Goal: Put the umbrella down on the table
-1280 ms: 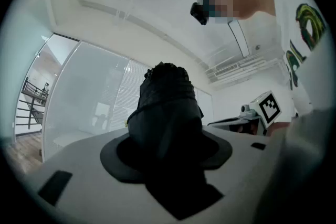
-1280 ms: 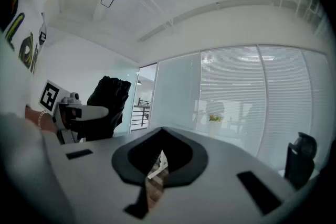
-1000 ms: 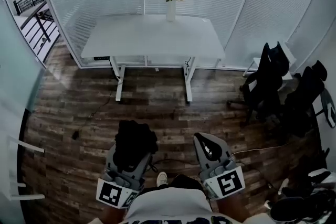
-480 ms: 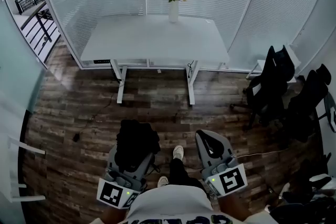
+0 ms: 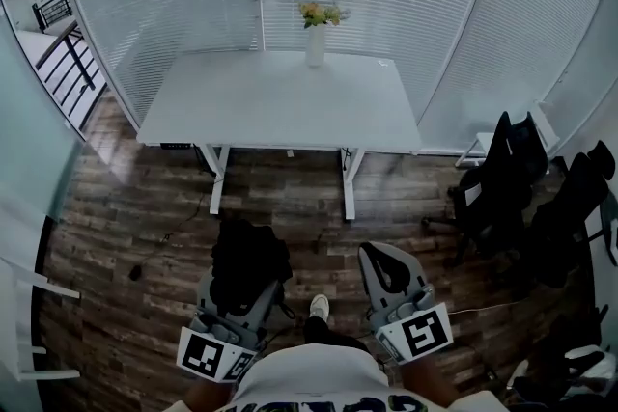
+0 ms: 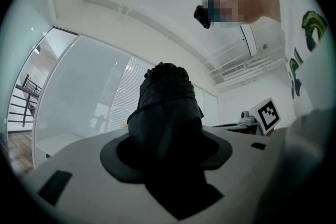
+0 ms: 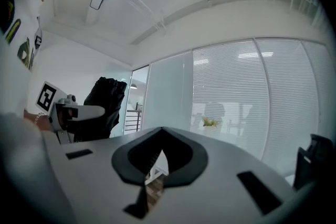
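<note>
Left gripper (image 5: pixel 241 299) is clamped on the folded black umbrella (image 5: pixel 249 263), which is held above the wood floor (image 5: pixel 126 236). Right gripper (image 5: pixel 386 265) is closed, with nothing between its jaws. The white table (image 5: pixel 280 106) stands ahead, well apart. A vase (image 5: pixel 316 45) sits at its far edge.

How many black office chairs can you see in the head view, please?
2: one chair stands right of the table; the second chair is farther right. Others may be hidden lower right.

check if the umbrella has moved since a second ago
Yes. The umbrella is now nearer the table: less floor shows between them than before.
</note>
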The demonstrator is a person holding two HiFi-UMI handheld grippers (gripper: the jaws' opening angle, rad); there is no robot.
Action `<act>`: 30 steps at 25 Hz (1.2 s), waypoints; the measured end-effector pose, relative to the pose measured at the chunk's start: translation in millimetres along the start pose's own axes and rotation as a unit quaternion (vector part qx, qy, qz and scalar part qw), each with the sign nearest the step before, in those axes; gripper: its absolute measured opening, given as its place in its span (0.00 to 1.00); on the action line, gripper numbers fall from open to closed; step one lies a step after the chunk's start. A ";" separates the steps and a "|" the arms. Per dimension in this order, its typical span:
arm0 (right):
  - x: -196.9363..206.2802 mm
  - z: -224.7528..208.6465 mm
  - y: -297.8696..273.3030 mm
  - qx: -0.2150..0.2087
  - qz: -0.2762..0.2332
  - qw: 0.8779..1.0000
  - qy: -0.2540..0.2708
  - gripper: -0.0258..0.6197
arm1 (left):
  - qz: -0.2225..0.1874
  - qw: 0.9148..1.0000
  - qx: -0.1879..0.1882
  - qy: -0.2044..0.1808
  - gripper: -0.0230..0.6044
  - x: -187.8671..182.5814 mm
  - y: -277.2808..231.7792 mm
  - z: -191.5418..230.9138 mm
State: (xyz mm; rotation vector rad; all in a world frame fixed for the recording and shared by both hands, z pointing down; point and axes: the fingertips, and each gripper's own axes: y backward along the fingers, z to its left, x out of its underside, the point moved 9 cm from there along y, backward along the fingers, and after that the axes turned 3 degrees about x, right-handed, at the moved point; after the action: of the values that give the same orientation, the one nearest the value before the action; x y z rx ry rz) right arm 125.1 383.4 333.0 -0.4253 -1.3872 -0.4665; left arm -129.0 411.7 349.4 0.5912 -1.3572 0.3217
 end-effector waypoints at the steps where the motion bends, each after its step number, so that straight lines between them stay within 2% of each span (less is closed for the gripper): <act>1: 0.3 -11.6 -6.7 -0.002 0.000 1.000 -0.002 0.05 | -0.001 1.000 0.000 0.001 0.43 1.4 -14.4 1.4; 10: 13.6 -110.2 -53.8 -0.005 0.000 1.000 -0.002 0.05 | -0.007 1.000 0.001 0.001 0.43 21.7 -126.7 10.7; 19: 32.3 -151.5 -91.3 -0.004 0.011 1.000 -0.016 0.05 | 0.009 1.000 -0.004 0.002 0.43 38.3 -180.0 35.0; 24: 40.9 -163.9 -129.6 -0.003 0.017 1.000 -0.017 0.05 | 0.012 1.000 -0.001 0.005 0.44 48.7 -207.7 66.6; 30: 50.5 -183.8 -205.8 -0.003 0.027 1.000 -0.012 0.05 | 0.012 1.000 0.003 0.012 0.44 64.3 -257.6 131.0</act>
State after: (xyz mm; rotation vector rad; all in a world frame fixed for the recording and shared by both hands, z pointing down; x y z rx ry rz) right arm 170.5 108.0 360.7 -0.4731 -1.3946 -0.4228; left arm -83.4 120.0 370.7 0.5742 -1.3409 0.3505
